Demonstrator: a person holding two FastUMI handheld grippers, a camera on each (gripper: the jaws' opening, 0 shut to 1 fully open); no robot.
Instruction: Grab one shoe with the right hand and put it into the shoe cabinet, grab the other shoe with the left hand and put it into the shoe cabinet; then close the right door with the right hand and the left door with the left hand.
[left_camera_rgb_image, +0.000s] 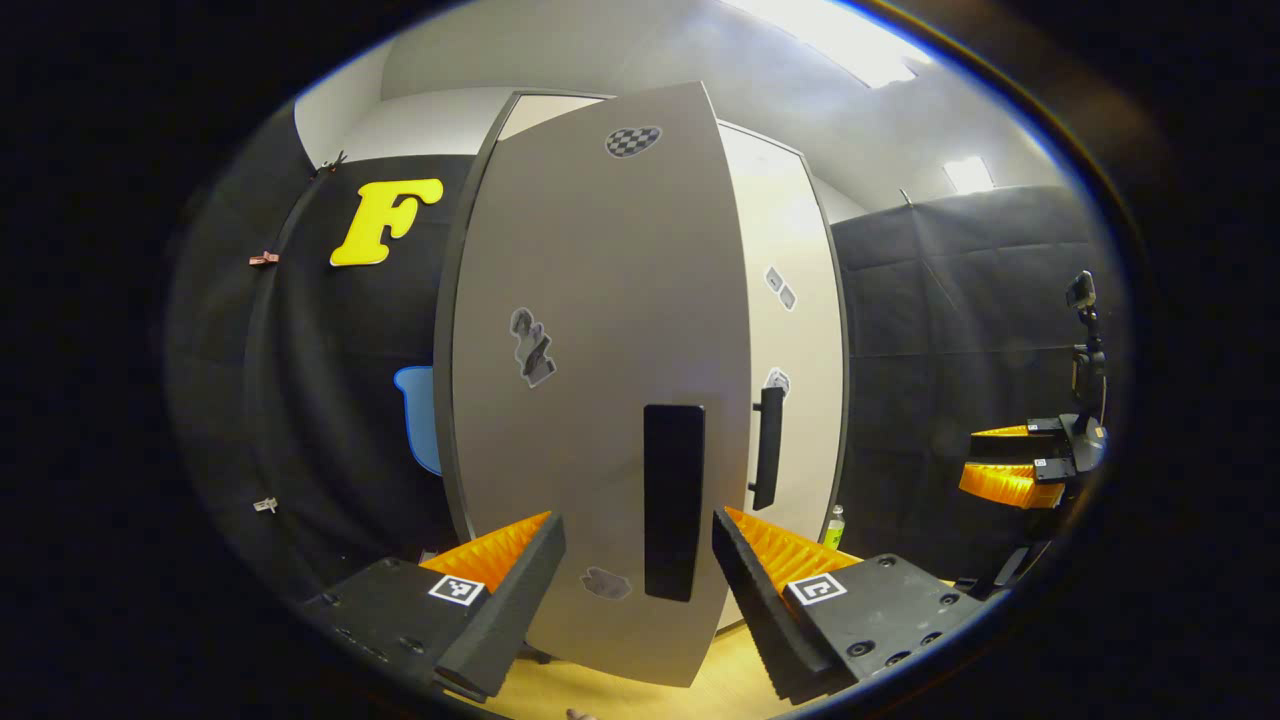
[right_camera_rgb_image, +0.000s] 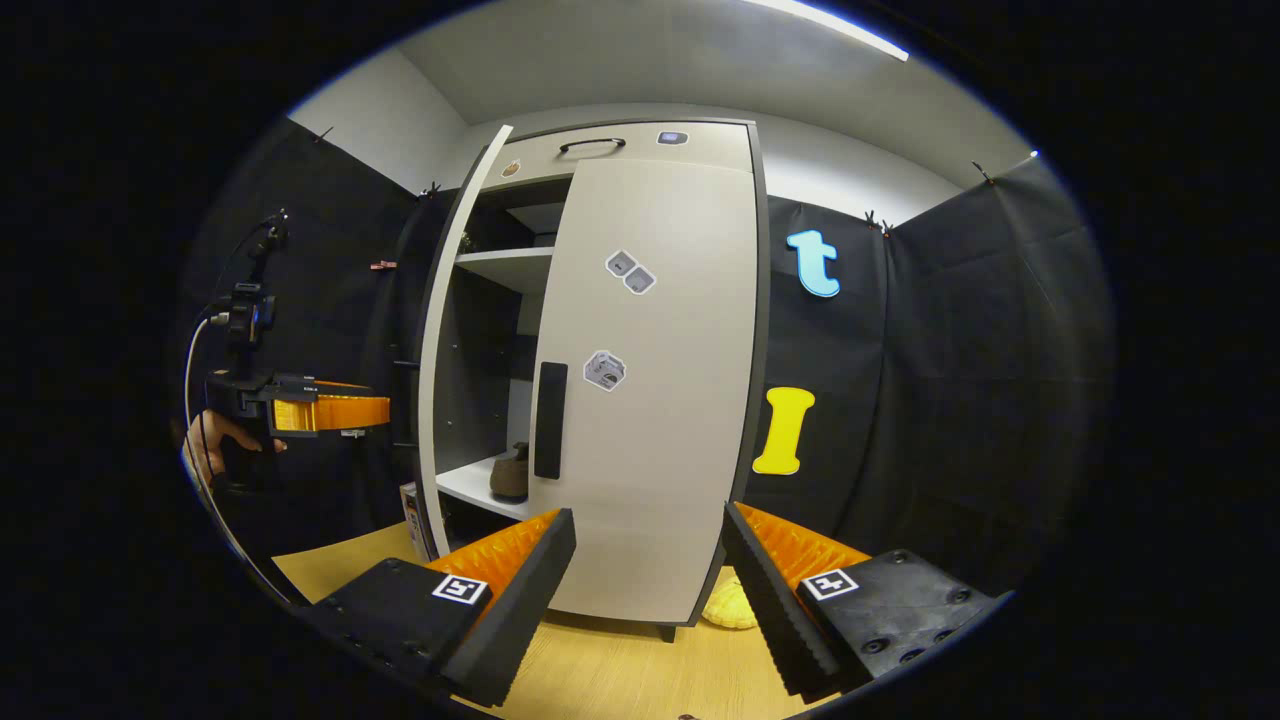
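The shoe cabinet (right_camera_rgb_image: 720, 150) has its right door (right_camera_rgb_image: 660, 400) shut against the frame, and its left door (left_camera_rgb_image: 600, 350) swung partly open. In the left gripper view that door faces me, and its black handle (left_camera_rgb_image: 673, 500) lies between the spread fingers of my open left gripper (left_camera_rgb_image: 637, 530), a little beyond the tips. A brown shoe (right_camera_rgb_image: 510, 472) rests on the lower shelf (right_camera_rgb_image: 470, 485) in the gap. My right gripper (right_camera_rgb_image: 648, 520) is open and empty in front of the right door, below its handle (right_camera_rgb_image: 550, 420). A hand (right_camera_rgb_image: 215, 440) holds the left gripper (right_camera_rgb_image: 320, 410).
The right gripper (left_camera_rgb_image: 1015, 470) shows at the far right of the left gripper view. A small green bottle (left_camera_rgb_image: 835, 527) stands on the wooden floor (right_camera_rgb_image: 620, 670) by the cabinet. A yellow object (right_camera_rgb_image: 730, 605) lies at the cabinet's right foot. A box (right_camera_rgb_image: 410, 510) sits low beside the left door.
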